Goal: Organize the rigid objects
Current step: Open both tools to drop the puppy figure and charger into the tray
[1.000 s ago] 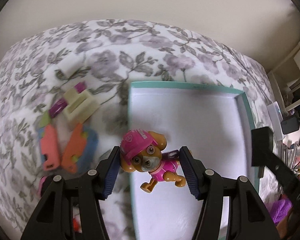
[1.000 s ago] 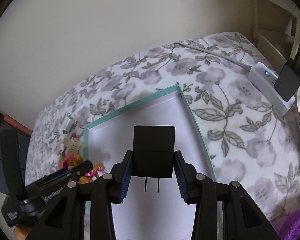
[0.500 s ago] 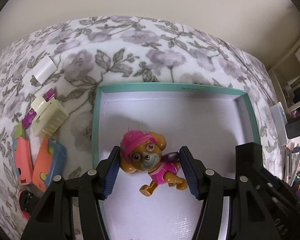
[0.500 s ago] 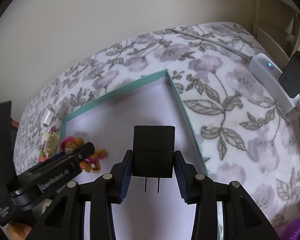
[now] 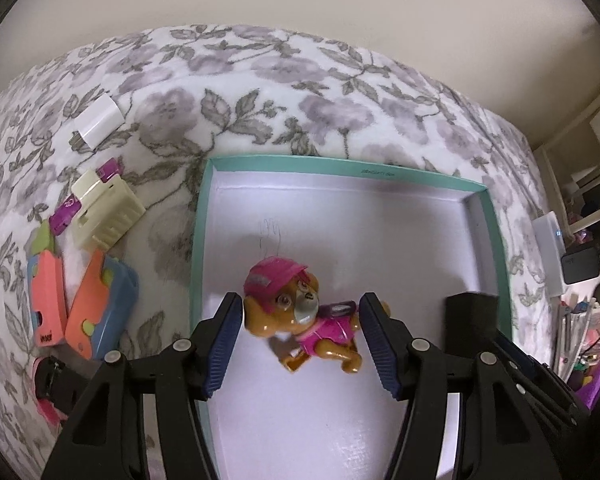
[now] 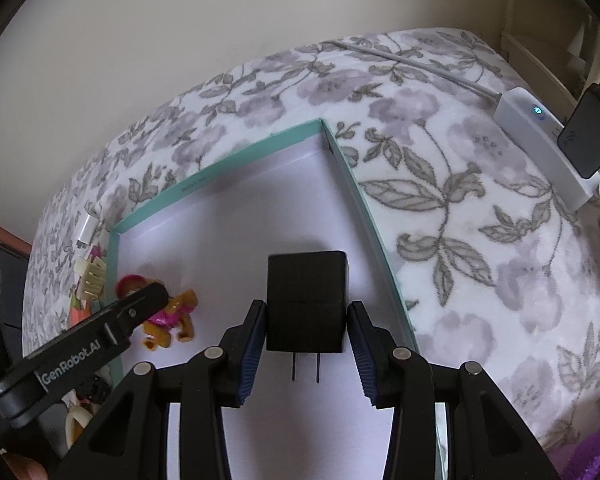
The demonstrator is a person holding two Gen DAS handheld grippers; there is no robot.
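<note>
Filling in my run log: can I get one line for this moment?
left hand-held gripper: shut on toy dog, low in teal box | right hand-held gripper: jaws just opening, black charger between them, on box floor

The left hand-held gripper [image 6: 140,304] hides the toy dog's [image 6: 172,312] head.
</note>
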